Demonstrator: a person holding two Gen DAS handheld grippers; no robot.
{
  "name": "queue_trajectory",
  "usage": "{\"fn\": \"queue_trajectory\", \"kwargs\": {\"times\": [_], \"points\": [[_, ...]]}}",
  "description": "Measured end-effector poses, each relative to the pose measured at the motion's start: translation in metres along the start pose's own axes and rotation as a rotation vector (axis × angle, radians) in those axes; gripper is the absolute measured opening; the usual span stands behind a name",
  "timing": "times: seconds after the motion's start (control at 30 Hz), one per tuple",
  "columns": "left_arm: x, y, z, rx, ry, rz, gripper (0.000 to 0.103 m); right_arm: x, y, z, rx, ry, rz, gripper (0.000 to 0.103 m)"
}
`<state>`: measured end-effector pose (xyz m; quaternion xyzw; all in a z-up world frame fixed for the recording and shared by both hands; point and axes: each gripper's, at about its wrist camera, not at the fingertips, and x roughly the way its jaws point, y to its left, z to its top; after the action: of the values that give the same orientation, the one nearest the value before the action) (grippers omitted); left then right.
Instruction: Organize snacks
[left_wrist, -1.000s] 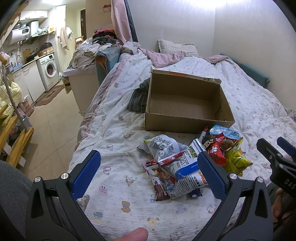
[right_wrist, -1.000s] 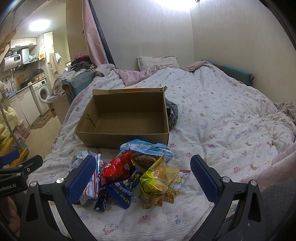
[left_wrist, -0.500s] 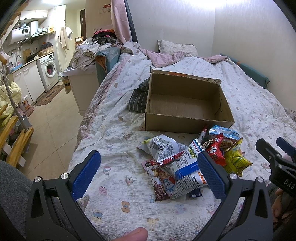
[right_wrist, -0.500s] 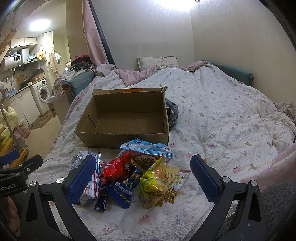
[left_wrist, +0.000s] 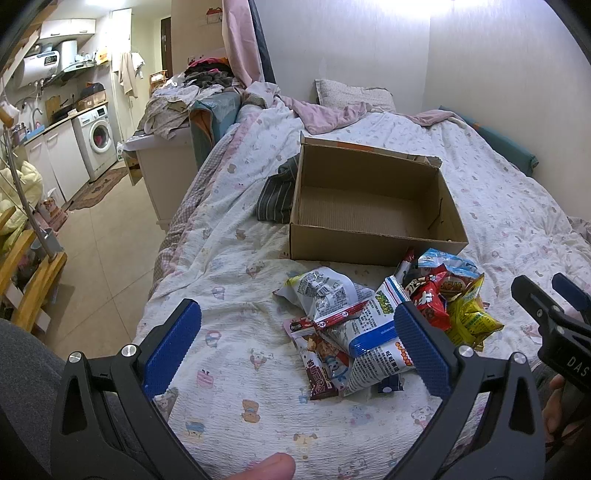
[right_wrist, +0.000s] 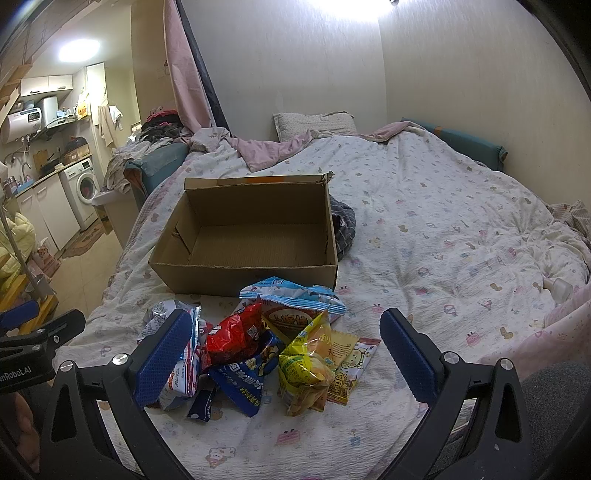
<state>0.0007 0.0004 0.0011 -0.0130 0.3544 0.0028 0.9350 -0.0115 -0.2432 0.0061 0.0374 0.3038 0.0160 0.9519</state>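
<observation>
Left side first: your left gripper (left_wrist: 297, 341) hovers above the bedspread (left_wrist: 229, 295) with its jaws spread wide and nothing between them. Its right pad sits in front of the white-and-blue packet (left_wrist: 373, 332), the left pad over bare quilt. So the snack pile (right_wrist: 258, 347) lies ahead and to the right of this gripper's centre, not between the pads.

Middle: the pile sits just in front of the cardboard box (right_wrist: 251, 236), which is open-topped and looks empty. The nearest bags almost touch the box's front wall. The silver packet (left_wrist: 321, 295) is the leftmost item, and its long axis runs roughly diagonal, left-back to right-front.

Right side: your right gripper (right_wrist: 279, 356) is also wide open and holds nothing. The red bag (right_wrist: 234, 334) and the yellow bag (right_wrist: 304, 369) lie straight ahead between its pads, with the yellow one crumpled and standing roughly upright.

My read: the right gripper is better lined up for a first pick. The box is directly beyond, so the carry goes forward over the pile.
</observation>
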Motion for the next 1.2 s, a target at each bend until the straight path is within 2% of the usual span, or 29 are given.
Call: {"fn": "queue_trajectory", "kwargs": {"times": [0.93,1.1,1.2], "points": [[-0.0002,-0.0014,-0.0002,0.001,0.006,-0.003,0.103,0.0001,-0.0005,0.0,0.001,0.0,0.0,0.103],[0.0022,-0.0002,-0.0007,0.004,0.029,0.005,0.103,-0.0024,-0.002,0.0016,0.006,-0.008,0.002,0.103],[0.0092,0.0069,0.0065,-0.019,0.081,0.014,0.103,-0.0039,-0.0078,0.0034,0.037,-0.007,0.005,0.103]]}}
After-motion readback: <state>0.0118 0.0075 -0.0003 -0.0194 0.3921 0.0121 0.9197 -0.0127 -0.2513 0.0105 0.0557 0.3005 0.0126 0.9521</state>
